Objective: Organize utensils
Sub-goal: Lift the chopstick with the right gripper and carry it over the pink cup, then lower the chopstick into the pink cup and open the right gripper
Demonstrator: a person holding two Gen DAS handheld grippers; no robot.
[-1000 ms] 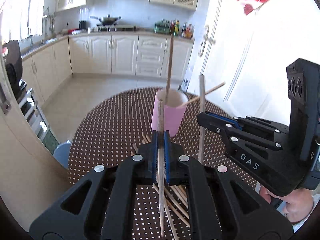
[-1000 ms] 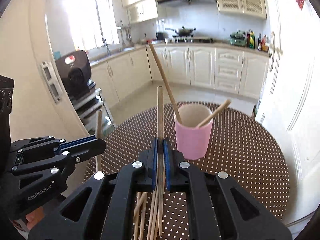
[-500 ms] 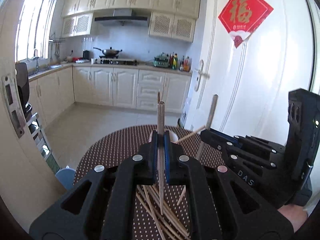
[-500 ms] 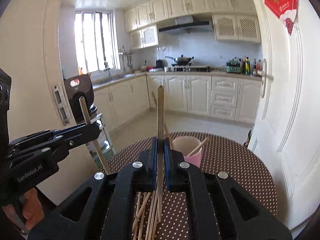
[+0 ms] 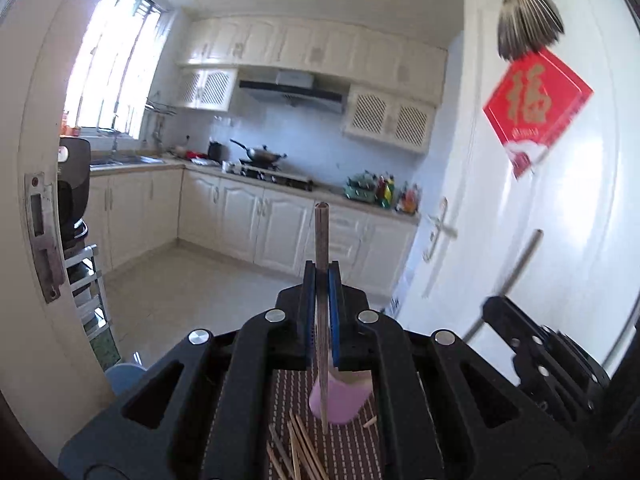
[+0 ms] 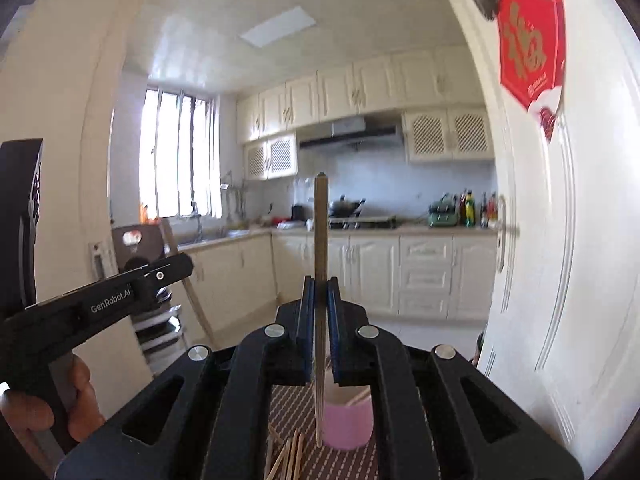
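Observation:
My left gripper (image 5: 321, 276) is shut on a wooden chopstick (image 5: 321, 240) held upright, high above the table. My right gripper (image 6: 321, 282) is shut on another chopstick (image 6: 321, 220), also upright. The pink cup (image 5: 340, 402) stands below on the brown dotted tablecloth (image 5: 352, 448), seen between my fingers; in the right wrist view the cup (image 6: 347, 426) has chopsticks leaning in it. Several loose chopsticks (image 5: 298, 452) lie on the cloth in front of the cup, also visible in the right wrist view (image 6: 286, 458). Each gripper shows in the other's view, right (image 5: 492, 308) and left (image 6: 172, 266).
A white door (image 5: 560, 220) with a red paper square (image 5: 536, 108) stands close on the right. A door frame (image 5: 40, 240) is close on the left. Kitchen cabinets (image 5: 248, 224) and a stove with a wok (image 5: 264, 156) lie beyond.
Both grippers have risen and tilted upward with their chopsticks; the cup and table have dropped to the bottom of both views and the ceiling has come into view.

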